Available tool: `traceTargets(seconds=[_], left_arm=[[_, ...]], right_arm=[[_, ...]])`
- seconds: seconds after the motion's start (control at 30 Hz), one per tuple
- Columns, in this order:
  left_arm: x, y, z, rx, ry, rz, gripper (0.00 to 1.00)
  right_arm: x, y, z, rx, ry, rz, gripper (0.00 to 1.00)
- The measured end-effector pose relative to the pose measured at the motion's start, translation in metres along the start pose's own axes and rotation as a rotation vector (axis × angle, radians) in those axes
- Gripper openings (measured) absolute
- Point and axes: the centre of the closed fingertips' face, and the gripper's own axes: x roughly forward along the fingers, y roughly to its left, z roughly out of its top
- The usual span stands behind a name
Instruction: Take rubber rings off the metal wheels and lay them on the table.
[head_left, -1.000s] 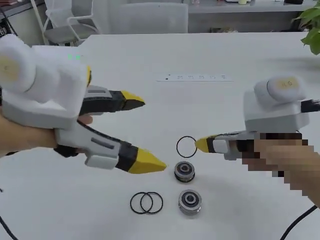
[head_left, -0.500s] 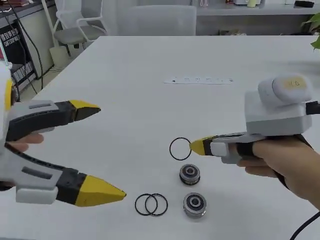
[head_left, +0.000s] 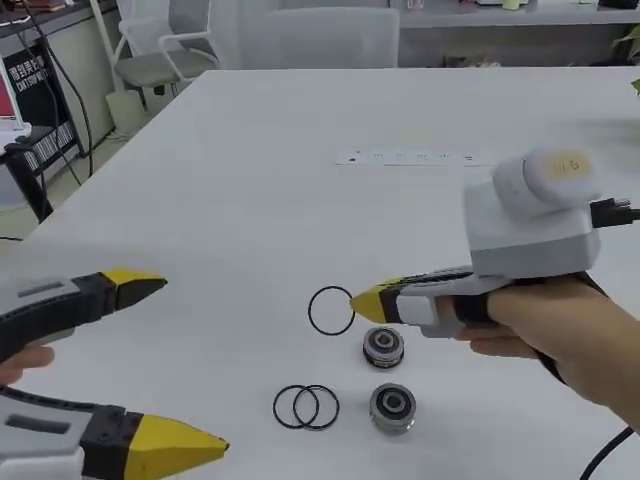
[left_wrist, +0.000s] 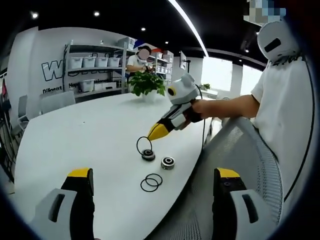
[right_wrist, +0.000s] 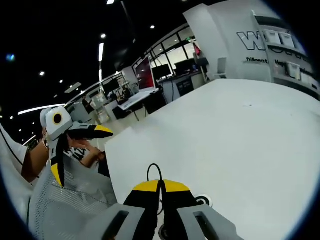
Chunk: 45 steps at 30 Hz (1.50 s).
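Your left claw (head_left: 192, 362) has pulled back to 8 o'clock, wide and empty. Your right claw (head_left: 365, 301) stays pinched on a ring (head_left: 331, 310), now clear at 10 o'clock of the far wheel (head_left: 383, 345); lay it on the bench (head_left: 300, 180) next

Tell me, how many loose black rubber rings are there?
3. One rubber ring is pinched in the right gripper's shut jaws. Two overlapping rings lie on the table beside the metal wheels. Others may be hidden on those.
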Motion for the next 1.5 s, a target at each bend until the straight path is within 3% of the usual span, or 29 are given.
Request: traceTargets(seconds=[0.33, 0.6, 0.73, 0.93, 1.1, 1.2, 1.5], left_arm=[[0.004, -0.003, -0.015, -0.051, 0.022, 0.03, 0.99], [0.003, -0.003, -0.017, -0.065, 0.024, 0.035, 0.99], [0.003, -0.005, -0.019, -0.079, 0.03, 0.026, 0.99], [0.003, -0.005, -0.019, -0.086, 0.028, 0.028, 0.99], [0.003, -0.004, -0.018, -0.092, 0.017, 0.036, 0.97], [0.003, -0.005, -0.018, -0.096, 0.012, 0.027, 0.95], [0.003, -0.005, -0.018, -0.099, 0.01, 0.026, 0.96]], right_arm=[[0.016, 0.015, -0.023, -0.065, 0.097, 0.053, 0.0], [0.028, 0.025, -0.047, -0.129, 0.191, 0.079, 0.0], [0.031, 0.024, -0.058, -0.111, 0.222, 0.087, 0.0], [0.034, 0.015, -0.066, -0.114, 0.249, 0.046, 0.0], [0.034, -0.003, -0.072, -0.037, 0.26, -0.015, 0.0], [0.033, -0.007, -0.075, -0.01, 0.261, -0.018, 0.0], [0.034, -0.016, -0.072, -0.038, 0.238, -0.06, 0.02]])
